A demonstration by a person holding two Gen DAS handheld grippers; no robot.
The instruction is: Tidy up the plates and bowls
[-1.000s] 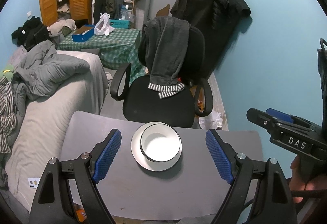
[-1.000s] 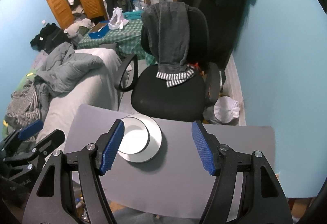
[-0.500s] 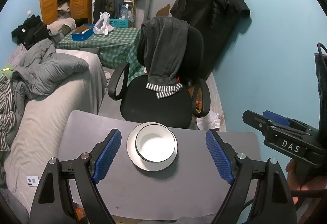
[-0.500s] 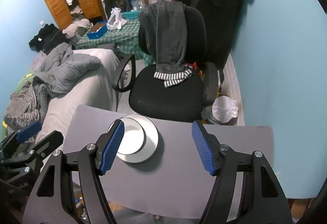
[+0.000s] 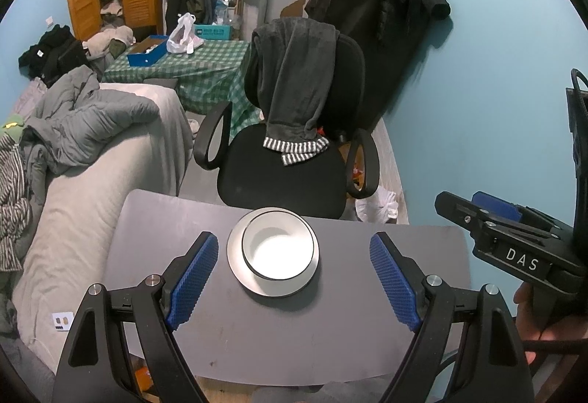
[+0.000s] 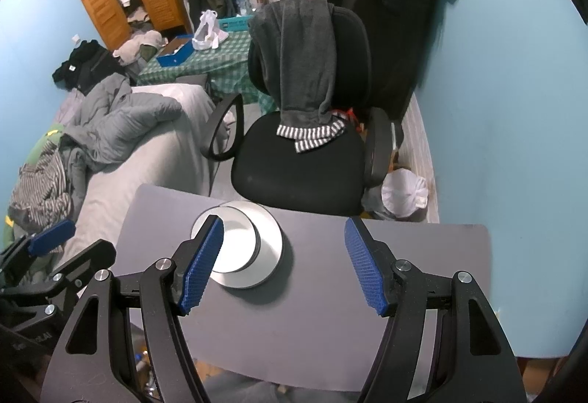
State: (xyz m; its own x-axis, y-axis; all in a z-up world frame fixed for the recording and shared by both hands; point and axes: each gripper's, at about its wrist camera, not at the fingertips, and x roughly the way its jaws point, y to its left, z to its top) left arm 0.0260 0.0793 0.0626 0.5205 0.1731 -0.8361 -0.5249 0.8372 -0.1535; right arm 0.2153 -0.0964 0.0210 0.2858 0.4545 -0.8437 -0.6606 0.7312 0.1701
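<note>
Bowl nests on plate before chair — both tools spread, apparently empty.

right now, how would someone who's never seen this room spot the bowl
Find the grey table in front of the black office chair. Near its far edge sits a flat round plate; the bowl stands on it. It is the only deep dish there, white inside with a thin dark rim.
</note>
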